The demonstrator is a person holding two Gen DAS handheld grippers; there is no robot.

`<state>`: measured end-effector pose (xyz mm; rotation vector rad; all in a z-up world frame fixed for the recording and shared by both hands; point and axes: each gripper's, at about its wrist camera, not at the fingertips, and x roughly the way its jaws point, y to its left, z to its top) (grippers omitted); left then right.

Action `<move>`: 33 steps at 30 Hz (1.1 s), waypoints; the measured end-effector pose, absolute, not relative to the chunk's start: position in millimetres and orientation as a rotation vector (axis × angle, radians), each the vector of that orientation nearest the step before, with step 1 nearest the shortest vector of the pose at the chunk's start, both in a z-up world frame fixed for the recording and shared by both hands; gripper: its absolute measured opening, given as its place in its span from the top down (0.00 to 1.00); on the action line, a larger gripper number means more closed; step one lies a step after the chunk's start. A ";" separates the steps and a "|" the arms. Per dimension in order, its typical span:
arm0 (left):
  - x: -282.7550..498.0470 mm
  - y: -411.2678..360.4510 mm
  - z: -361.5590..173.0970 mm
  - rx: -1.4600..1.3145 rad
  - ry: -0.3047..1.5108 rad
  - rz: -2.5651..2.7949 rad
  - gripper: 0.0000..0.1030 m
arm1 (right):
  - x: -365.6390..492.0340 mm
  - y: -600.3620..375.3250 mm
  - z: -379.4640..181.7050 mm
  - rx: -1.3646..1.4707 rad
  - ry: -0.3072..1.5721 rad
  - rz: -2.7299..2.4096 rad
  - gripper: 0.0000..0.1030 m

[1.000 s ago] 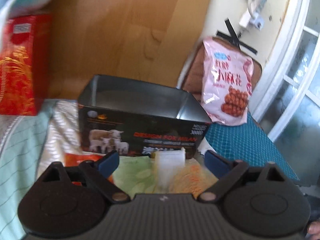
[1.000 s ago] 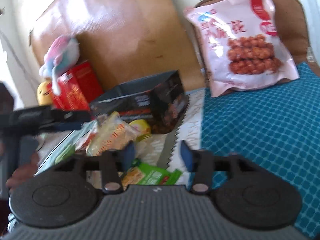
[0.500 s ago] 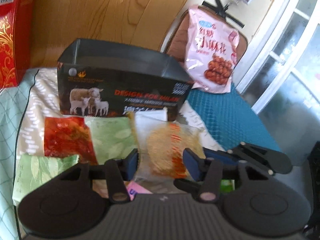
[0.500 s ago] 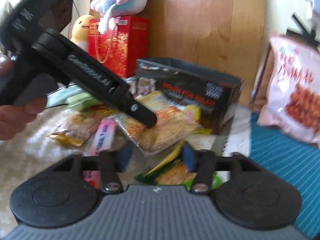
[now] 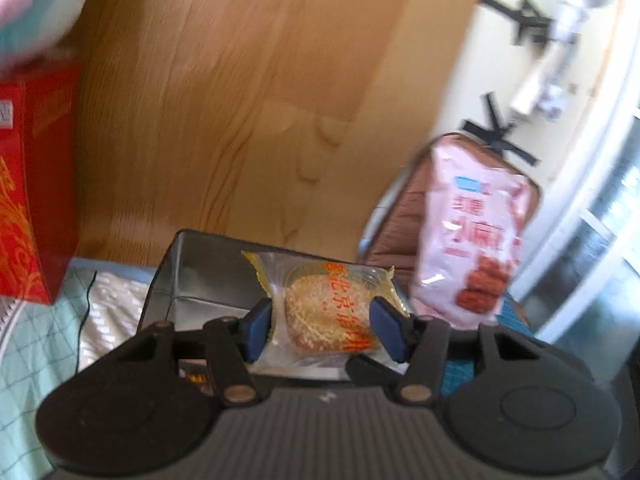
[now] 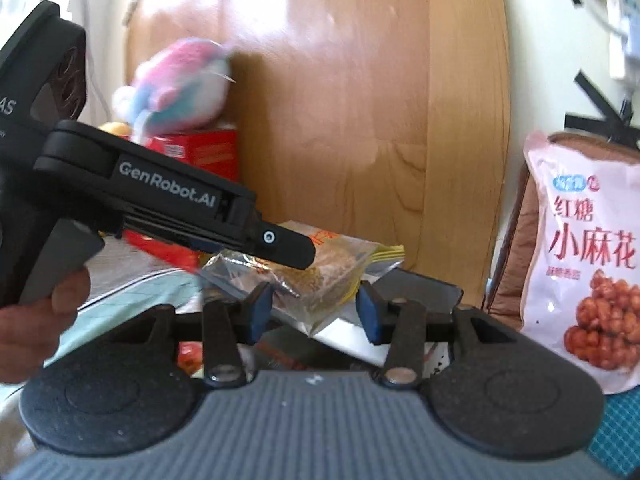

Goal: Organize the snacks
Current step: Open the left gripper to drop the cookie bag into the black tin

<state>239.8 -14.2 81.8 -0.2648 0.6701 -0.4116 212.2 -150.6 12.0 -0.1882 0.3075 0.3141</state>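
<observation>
My left gripper [image 5: 324,330] is shut on a clear yellow-edged packet holding a round golden cake [image 5: 326,312] and holds it up over the open dark box [image 5: 200,276]. In the right wrist view the same left gripper [image 6: 288,246] comes in from the left with the packet [image 6: 320,276] lifted above the box [image 6: 416,284]. My right gripper [image 6: 314,314] is open and empty, its blue pads either side of the hanging packet, not touching it as far as I can tell.
A large pink snack bag [image 5: 476,256] leans on a brown chair back at right, also in the right wrist view [image 6: 588,264]. A red gift box [image 5: 32,216] stands left with a plush toy [image 6: 180,84] on top. A wooden panel [image 5: 240,100] stands behind.
My left gripper closed on the cake packet lying in front of the box and lifted it up over the box. My right gripper rose and now looks at the packet from behind.
</observation>
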 end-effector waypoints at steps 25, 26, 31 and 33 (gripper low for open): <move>124.6 59.1 58.3 -0.425 0.742 -0.401 0.46 | 139.8 -132.2 -30.7 -0.086 0.472 0.430 0.50; 122.7 61.3 62.4 -0.423 0.726 -0.402 0.46 | 140.3 -129.6 -32.1 -0.084 0.480 0.419 0.50; 114.1 80.7 66.3 -0.399 0.693 -0.328 0.44 | 135.2 -118.4 -32.9 -0.039 0.494 0.486 0.49; 111.1 94.3 59.5 -0.399 0.706 -0.284 0.43 | 134.8 -106.0 -33.7 -0.062 0.501 0.511 0.49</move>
